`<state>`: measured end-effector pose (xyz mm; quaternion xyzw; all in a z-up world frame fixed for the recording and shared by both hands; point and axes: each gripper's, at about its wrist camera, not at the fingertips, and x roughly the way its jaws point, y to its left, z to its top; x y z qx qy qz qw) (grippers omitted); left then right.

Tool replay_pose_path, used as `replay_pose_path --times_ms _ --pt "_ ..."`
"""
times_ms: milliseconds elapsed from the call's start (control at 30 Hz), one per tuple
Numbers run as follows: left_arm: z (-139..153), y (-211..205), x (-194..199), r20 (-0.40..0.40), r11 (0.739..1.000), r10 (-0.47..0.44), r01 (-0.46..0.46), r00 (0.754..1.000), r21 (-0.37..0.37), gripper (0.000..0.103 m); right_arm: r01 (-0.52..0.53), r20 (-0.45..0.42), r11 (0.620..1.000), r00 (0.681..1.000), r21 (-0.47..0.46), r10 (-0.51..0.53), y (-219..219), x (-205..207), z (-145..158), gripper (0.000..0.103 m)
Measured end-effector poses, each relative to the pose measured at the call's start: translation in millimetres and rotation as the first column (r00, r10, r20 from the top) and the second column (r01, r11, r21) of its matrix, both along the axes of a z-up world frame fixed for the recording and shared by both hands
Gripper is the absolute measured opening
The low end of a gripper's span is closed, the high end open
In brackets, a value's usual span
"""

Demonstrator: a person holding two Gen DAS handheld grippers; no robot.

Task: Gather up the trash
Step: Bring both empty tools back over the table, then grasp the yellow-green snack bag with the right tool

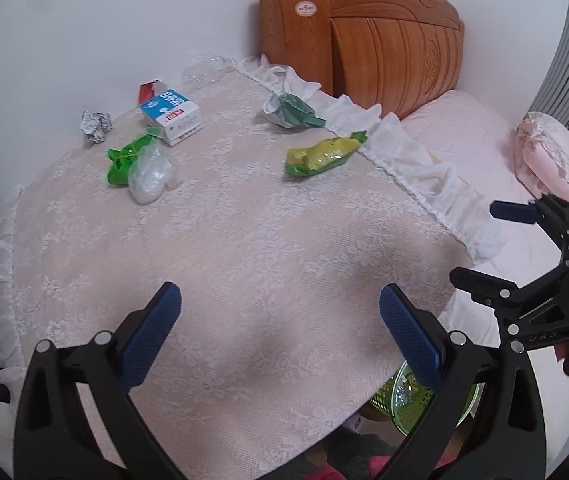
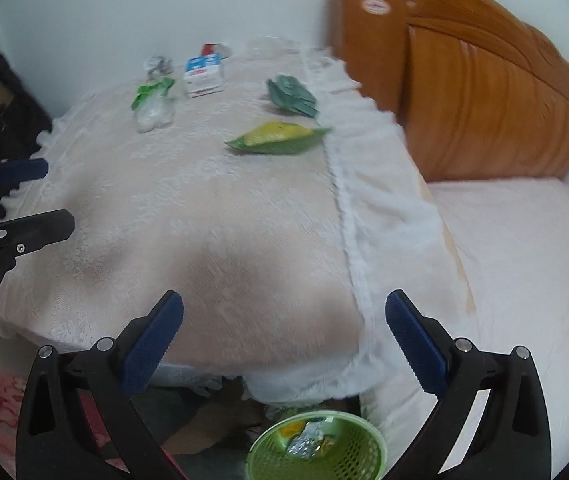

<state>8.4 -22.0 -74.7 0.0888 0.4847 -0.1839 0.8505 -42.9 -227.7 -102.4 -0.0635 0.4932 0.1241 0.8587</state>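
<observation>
Trash is seen scattered over the far part of a small table (image 1: 244, 240) draped in a lace cloth, set between a white wall and a bed (image 1: 484, 152) with a carved wooden headboard (image 1: 396, 40). Both claws are held wide open and empty above the table's near edge: the left gripper (image 1: 280, 332) over the cloth, the right gripper (image 2: 284, 340) over the near right corner.

In the left wrist view, a crumpled foil ball (image 1: 95, 126) is shown at the far left, a milk carton (image 1: 171, 116) just right of it, and a small red and white box (image 1: 150, 89) behind the carton. A green bag (image 1: 124, 160) and a clear plastic bag (image 1: 150, 172) lie touching each other, nearer than the carton. A clear plastic bottle (image 1: 204, 68) is made out at the far edge; in the right wrist view it is only a faint blur. Toward the right, a dark green wrapper (image 1: 296, 112) is seen on a white bag, with a yellow and green snack packet (image 1: 322, 154) nearer, close to the frilled right edge.

The green mesh basket (image 2: 316, 448) is shown almost whole only in the right wrist view, on the floor below the table's near edge, with foil and wrappers already inside. In the left wrist view it is mostly hidden behind the left claw's right finger. The right gripper is also caught at the right edge of the left view, and the left at the left edge of the right view.
</observation>
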Motion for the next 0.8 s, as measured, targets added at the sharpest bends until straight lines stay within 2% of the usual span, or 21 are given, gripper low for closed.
replay_pose_path --times_ms 67,133,167,300,433,600,667,800 --pt "0.5 8.2 12.8 0.004 1.0 0.024 -0.024 1.0 -0.006 0.095 -0.161 -0.016 0.986 0.987 -0.05 0.16 18.9 32.8 -1.5 0.101" --pt "-0.8 15.8 22.9 -0.002 0.999 0.046 -0.046 0.999 -0.014 0.095 -0.297 -0.058 0.948 0.955 -0.113 0.293 35.9 59.1 -7.0 0.101" --pt "-2.0 19.3 27.0 -0.006 0.998 0.055 -0.055 0.998 -0.017 0.095 -0.371 -0.089 0.917 0.928 -0.146 0.362 44.9 74.1 -11.9 0.101" --pt "-10.2 33.9 43.6 -0.023 0.996 0.087 -0.087 0.996 -0.01 0.095 -0.54 -0.207 0.811 0.84 -0.226 0.502 66.3 119.8 -28.7 0.1" --pt "-19.4 49.8 57.4 -0.049 0.993 0.115 -0.116 0.992 -0.014 0.095 -0.598 -0.27 0.768 0.797 -0.229 0.54 72.7 155.5 -39.2 0.1" --pt "-28.6 65.5 71.8 -0.077 0.986 0.164 -0.166 0.983 -0.015 0.095 -0.623 -0.319 0.761 0.769 -0.18 0.554 74.9 181.6 -49.2 0.1" --pt "-31.2 70.6 75.7 -0.086 0.983 0.18 -0.182 0.98 -0.016 0.095 -0.638 -0.341 0.752 0.752 -0.163 0.564 75.3 185.6 -54.2 0.095" --pt "-35.1 75.4 78.7 -0.096 0.979 0.203 -0.205 0.975 -0.009 0.095 -0.657 -0.369 0.741 0.729 -0.14 0.576 75.7 186.2 -59.9 0.07"
